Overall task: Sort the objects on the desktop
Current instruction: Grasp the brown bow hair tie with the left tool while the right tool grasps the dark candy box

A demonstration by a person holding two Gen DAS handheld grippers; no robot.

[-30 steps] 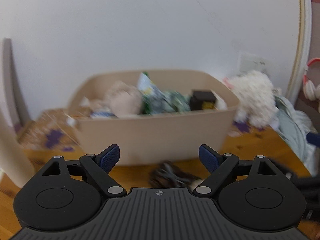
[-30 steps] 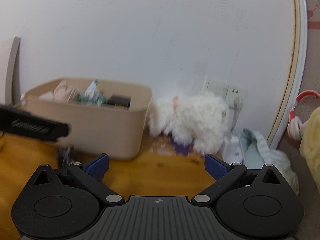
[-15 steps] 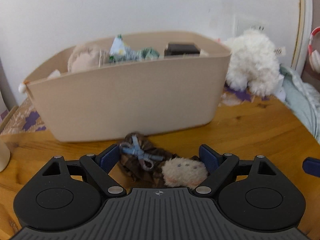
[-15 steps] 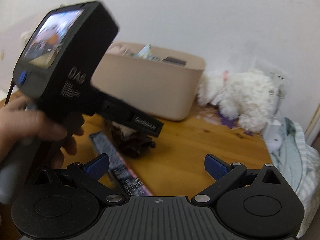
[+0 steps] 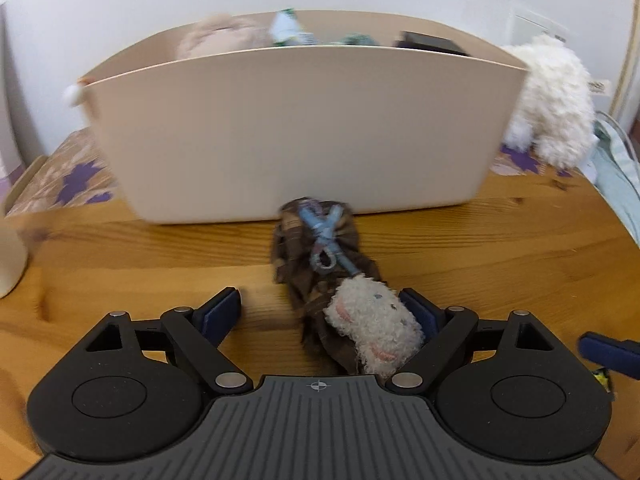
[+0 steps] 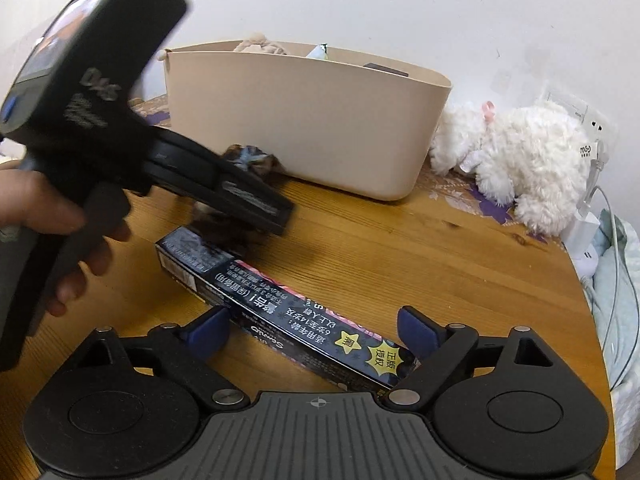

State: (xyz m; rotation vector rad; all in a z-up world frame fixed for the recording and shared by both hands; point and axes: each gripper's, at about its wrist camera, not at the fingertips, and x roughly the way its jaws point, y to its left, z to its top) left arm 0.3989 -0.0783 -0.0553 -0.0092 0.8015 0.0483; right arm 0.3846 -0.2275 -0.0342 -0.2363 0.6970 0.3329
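A small plush doll point(image 5: 352, 312) with a cream woolly head, brown checked clothes and a blue cord lies on the wooden table in front of a beige storage bin point(image 5: 296, 128). My left gripper point(image 5: 320, 312) is open, its fingers either side of the doll's head, the right pad close against it. A long dark printed box point(image 6: 288, 312) lies on the table in the right wrist view. My right gripper point(image 6: 308, 326) is open over the box's near end. The left gripper's body point(image 6: 80, 92) and the hand holding it hide most of the doll point(image 6: 248, 160) there.
The bin point(image 6: 304, 120) holds a plush toy, packets and a dark box. A white fluffy toy point(image 6: 524, 160) lies right of it on a purple-patterned cloth. A white charger point(image 6: 584, 236) and pale green cloth sit at the table's right edge. A white cup point(image 5: 10, 264) stands far left.
Both grippers have dropped toward the table. The left moved in around the doll's head. The right came down over the dark box, which now lies between its fingers.
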